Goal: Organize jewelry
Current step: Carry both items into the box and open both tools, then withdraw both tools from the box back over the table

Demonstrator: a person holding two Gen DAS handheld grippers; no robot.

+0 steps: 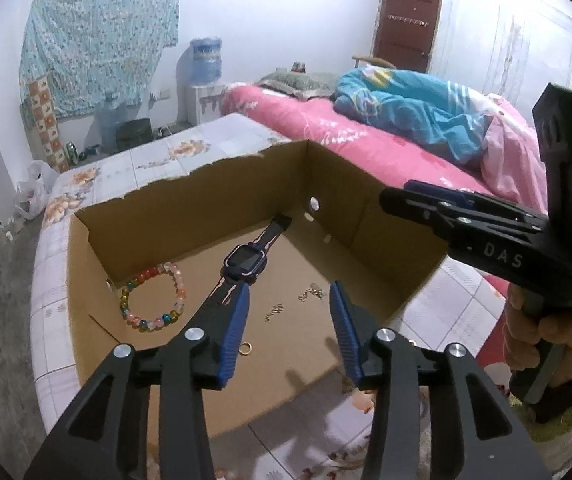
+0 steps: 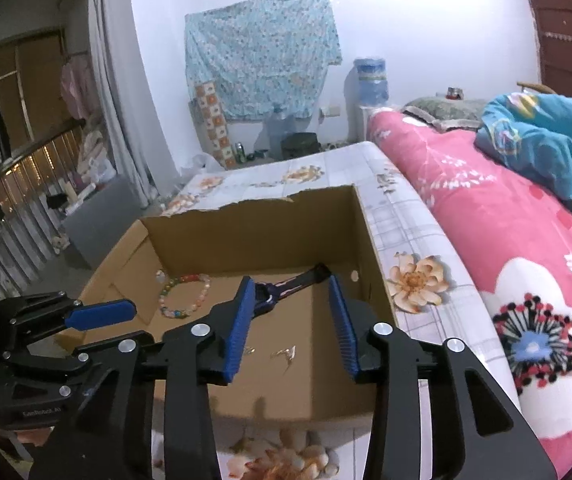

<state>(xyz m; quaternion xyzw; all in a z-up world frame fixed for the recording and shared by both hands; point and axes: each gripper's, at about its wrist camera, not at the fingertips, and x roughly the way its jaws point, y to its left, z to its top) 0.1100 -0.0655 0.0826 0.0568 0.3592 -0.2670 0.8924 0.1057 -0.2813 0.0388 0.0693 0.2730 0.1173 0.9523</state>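
Jewelry, assorted, lies loose on the floor of an open cardboard box (image 1: 398, 236) standing on a floral-tiled surface (image 1: 446, 304) beside a bed (image 1: 350, 136).

- Bead bracelet (image 1: 154, 300): glossy round beads, mixed colours, near the box's left wall.
- Watch (image 1: 242, 260): dark rubbery strap, square face, laid diagonally toward the far corner.
- Ring (image 1: 245, 348): small gold hoop.
- Chain pieces (image 1: 312, 292): thin, pale metal, possibly earrings; too small to tell.

Left gripper (image 1: 290, 308) and right gripper (image 2: 292, 316) hover over the box, ribbed blue fingers (image 1: 236, 320) parted, nothing between them.

Risks: ribbed pads may slip off the tiny ring or snag fine chain; the torn cardboard rim could catch a finger and shift the light box; the two grippers may collide.
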